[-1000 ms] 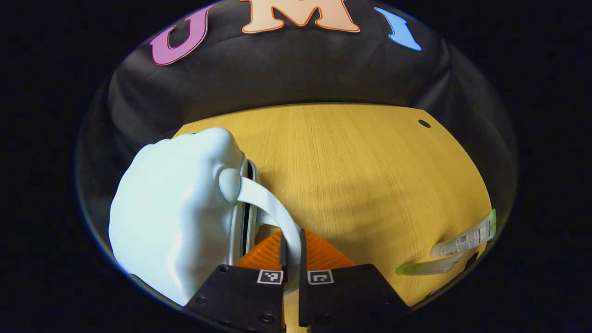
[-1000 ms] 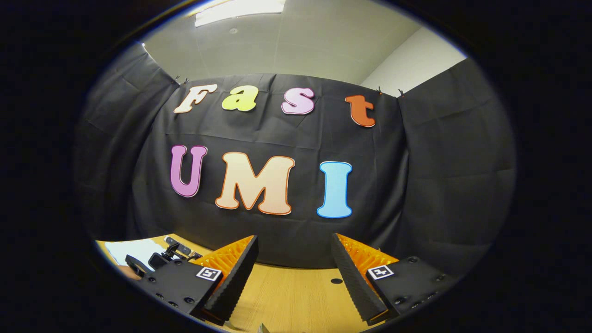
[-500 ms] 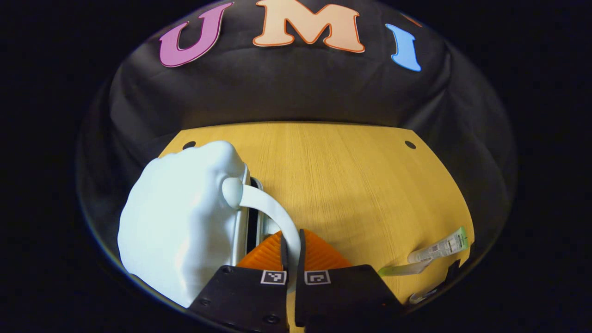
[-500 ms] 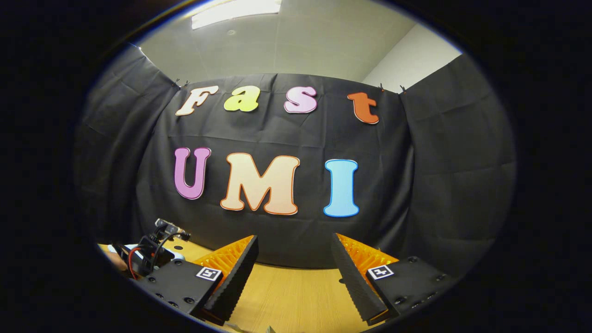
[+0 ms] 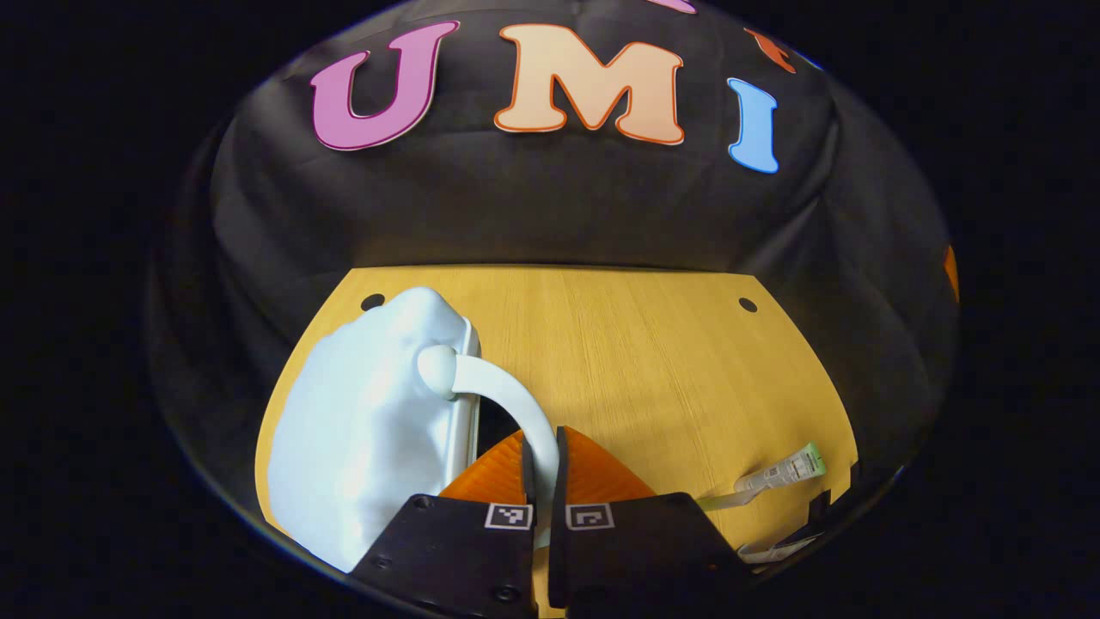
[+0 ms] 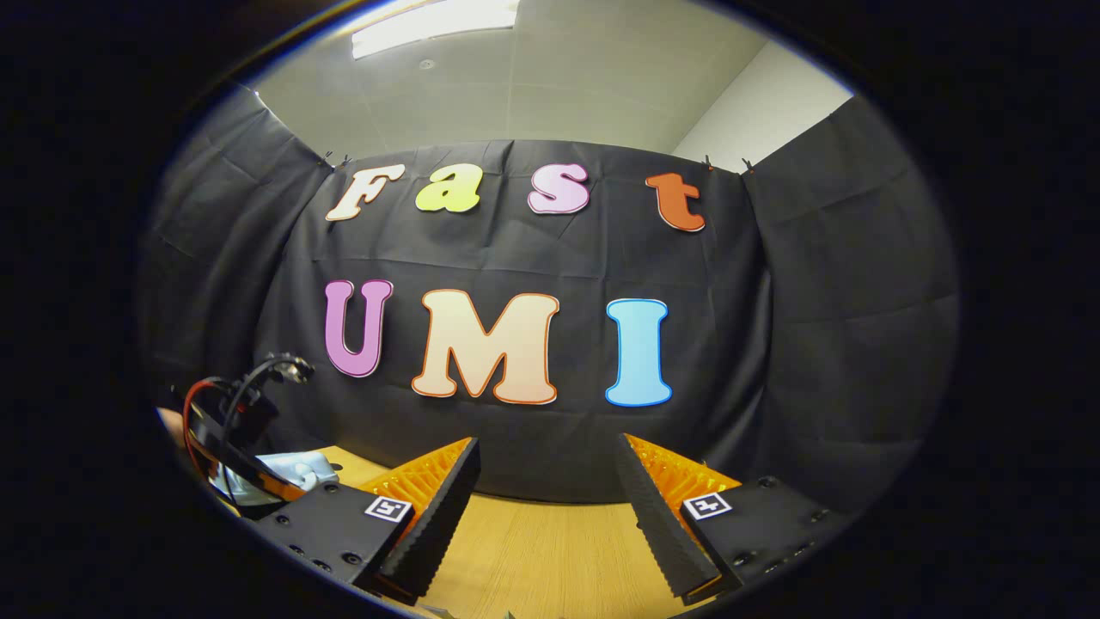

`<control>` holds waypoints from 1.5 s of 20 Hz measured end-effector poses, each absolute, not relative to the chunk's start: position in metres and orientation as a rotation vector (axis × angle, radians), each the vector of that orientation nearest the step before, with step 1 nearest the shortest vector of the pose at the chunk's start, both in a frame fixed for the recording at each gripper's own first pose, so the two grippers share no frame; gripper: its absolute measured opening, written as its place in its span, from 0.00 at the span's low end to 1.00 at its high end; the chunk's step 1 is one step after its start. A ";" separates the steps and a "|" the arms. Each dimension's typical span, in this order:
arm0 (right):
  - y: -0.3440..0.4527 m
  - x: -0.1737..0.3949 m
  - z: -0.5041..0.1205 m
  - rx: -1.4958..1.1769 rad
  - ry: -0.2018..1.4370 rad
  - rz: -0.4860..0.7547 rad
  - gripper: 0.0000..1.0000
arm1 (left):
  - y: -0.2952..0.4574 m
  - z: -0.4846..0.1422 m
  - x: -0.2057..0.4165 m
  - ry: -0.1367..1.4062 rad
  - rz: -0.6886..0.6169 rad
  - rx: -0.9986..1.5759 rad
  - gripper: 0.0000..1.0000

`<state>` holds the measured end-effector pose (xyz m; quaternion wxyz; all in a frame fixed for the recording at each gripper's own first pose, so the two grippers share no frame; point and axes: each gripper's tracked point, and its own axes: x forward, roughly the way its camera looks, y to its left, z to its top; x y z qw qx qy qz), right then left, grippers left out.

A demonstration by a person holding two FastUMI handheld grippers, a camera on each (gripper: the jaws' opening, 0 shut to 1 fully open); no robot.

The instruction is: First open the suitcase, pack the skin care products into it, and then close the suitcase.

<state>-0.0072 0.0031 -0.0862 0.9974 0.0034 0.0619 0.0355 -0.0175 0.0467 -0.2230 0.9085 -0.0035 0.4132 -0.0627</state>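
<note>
Slippage is looking like the main worry at this point: the left gripper [image 5: 541,468] is pinching the thin curved handle [image 5: 509,402] of the pale suitcase [image 5: 361,430], both fingers pressing on that narrow white band, and the grip is sitting low on the arc rather than at its top. The suitcase is resting on the left part of the wooden table [image 5: 653,361], its seam facing the camera, and whether it is closed or slightly parted is hard to tell from this angle. Any pull on the handle is likely loading a smooth, rounded strap — so it could be sliding out between the fingers, or the whole case could be tipping or skidding across the table instead of opening. Skin care tubes [image 5: 778,473] are lying well apart from the case near the table's right edge, close enough to that edge that a shove from a shifting suitcase might be sending them off. The right gripper [image 6: 546,507] is hovering with its fingers spread and holding nothing, pointing toward the booth wall — it is not bracing the case, which is adding to the risk.
</note>
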 end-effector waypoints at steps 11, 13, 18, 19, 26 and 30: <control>0.027 -0.004 -0.092 0.016 0.141 0.075 0.98 | 0.148 -0.145 -0.006 0.699 -0.061 -0.017 0.00; 0.036 -0.005 -0.092 0.011 0.145 0.081 0.98 | 0.166 -0.140 -0.007 0.687 -0.054 0.019 0.00; 0.063 -0.007 -0.092 0.002 0.145 0.096 0.98 | 0.225 -0.125 -0.003 0.660 0.005 0.138 0.00; 0.068 -0.007 -0.093 0.005 0.147 0.095 0.98 | 0.237 -0.123 -0.003 0.655 0.022 0.140 0.00; 0.104 -0.001 -0.094 0.020 0.140 0.049 0.98 | 0.319 -0.115 0.001 0.610 0.093 0.176 0.00; 0.125 0.000 -0.089 -0.008 0.115 0.014 0.98 | 0.369 -0.122 0.004 0.589 0.133 0.160 0.00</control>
